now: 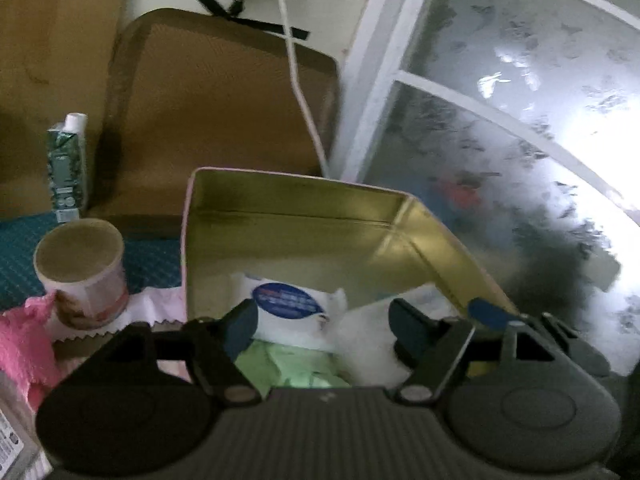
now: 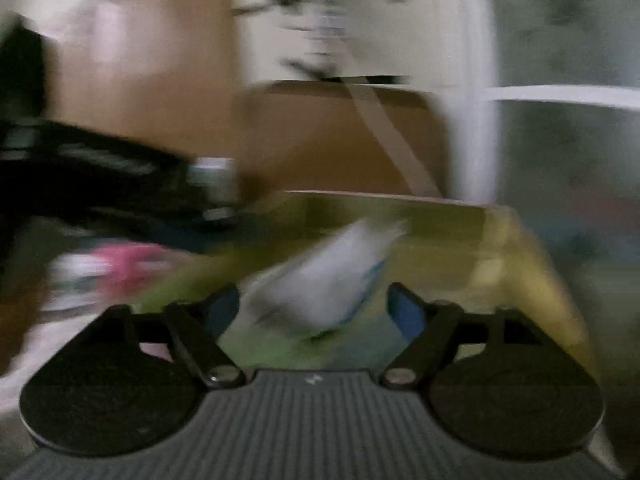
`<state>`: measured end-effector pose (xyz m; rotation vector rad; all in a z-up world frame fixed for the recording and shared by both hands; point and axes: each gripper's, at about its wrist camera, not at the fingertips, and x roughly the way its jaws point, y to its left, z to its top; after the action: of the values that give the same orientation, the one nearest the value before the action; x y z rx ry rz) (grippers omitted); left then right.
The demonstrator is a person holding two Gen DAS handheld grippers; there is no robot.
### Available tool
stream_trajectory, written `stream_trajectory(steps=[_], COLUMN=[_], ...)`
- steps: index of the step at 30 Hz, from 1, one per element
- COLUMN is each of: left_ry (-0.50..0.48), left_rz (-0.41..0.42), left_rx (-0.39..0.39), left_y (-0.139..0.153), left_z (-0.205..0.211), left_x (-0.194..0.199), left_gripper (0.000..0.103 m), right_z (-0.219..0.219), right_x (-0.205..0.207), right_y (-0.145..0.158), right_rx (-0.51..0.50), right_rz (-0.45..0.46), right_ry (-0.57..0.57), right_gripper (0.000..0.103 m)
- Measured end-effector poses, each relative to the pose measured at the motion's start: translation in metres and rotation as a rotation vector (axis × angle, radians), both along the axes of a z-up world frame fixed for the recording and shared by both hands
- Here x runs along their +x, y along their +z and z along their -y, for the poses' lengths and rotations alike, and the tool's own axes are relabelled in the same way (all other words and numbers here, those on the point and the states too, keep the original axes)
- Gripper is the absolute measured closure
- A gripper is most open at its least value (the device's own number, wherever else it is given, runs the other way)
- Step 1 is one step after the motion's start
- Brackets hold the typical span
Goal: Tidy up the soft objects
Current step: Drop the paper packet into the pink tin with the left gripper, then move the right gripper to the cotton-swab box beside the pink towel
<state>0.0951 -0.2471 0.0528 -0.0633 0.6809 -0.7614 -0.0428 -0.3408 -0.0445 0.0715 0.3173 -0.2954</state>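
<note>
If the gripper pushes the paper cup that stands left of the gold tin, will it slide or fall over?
The paper cup looks empty and thin-walled, so it is probably very light. It is taller than its base is wide and stands on a crinkled white wrapper, so a high push would likely tip it. Squeezing may dent it.

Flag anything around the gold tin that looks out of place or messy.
Mostly tidy. The gold tin holds white packets and something pale green. Outside it, a crumpled pink bag and a white zigzag-edged wrapper lie loose beside the paper cup. The right wrist view is too blurred to judge.
</note>
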Motion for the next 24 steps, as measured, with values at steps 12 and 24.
stream_trajectory(steps=[12,24], left_ry=[0.058,0.44], left_rz=[0.082,0.047], left_rx=[-0.074,-0.038], left_y=[0.008,-0.03], left_z=[-0.056,-0.236], left_x=[-0.021,-0.041], left_gripper=[0.029,0.029], right_z=[0.022,-0.049], right_x=[-0.026,-0.002], right_y=[-0.007,0.031], right_rx=[0.142,0.179], right_rz=[0.172,0.249], right_ry=[-0.136,0.266], right_gripper=[0.017,0.066])
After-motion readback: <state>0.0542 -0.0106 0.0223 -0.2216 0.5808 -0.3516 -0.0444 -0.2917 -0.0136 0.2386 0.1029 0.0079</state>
